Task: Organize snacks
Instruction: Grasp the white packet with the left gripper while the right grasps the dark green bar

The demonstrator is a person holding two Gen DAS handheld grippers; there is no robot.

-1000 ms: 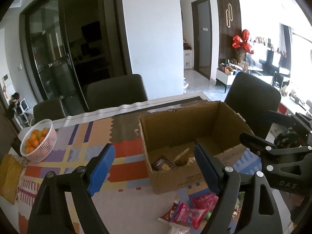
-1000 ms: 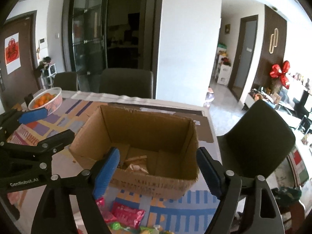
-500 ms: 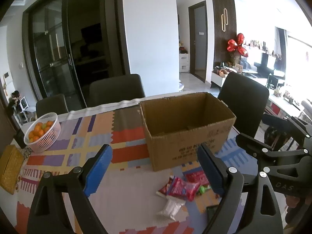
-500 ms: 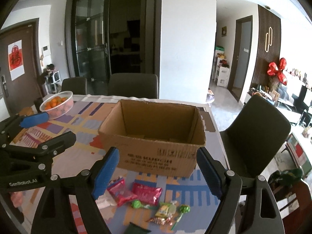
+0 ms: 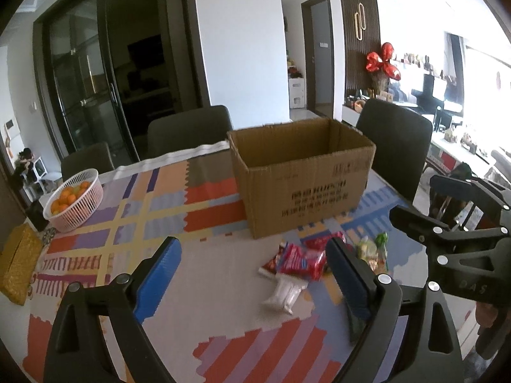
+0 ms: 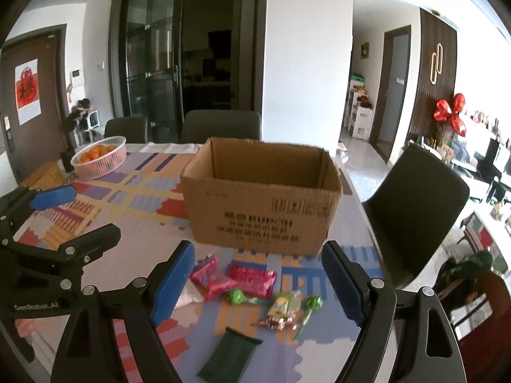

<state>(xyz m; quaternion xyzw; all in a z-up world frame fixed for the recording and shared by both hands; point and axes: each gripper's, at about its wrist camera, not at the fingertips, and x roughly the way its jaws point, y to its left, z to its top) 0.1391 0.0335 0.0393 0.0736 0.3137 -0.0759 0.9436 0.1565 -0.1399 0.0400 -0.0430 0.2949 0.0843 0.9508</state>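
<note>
Box [image 6: 262,198] upright, open-topped, far centre of table [image 5: 204,287]: ready for loading. Snacks [image 6: 252,282] loose just near of box. Left gripper [image 5: 252,274] and right gripper [image 6: 258,277] above snacks, jaws wide apart, empty.

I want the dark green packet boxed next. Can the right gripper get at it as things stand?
Probably yes: the right gripper is open and empty, and the dark green packet lies flat, alone, with nothing between them.
</note>
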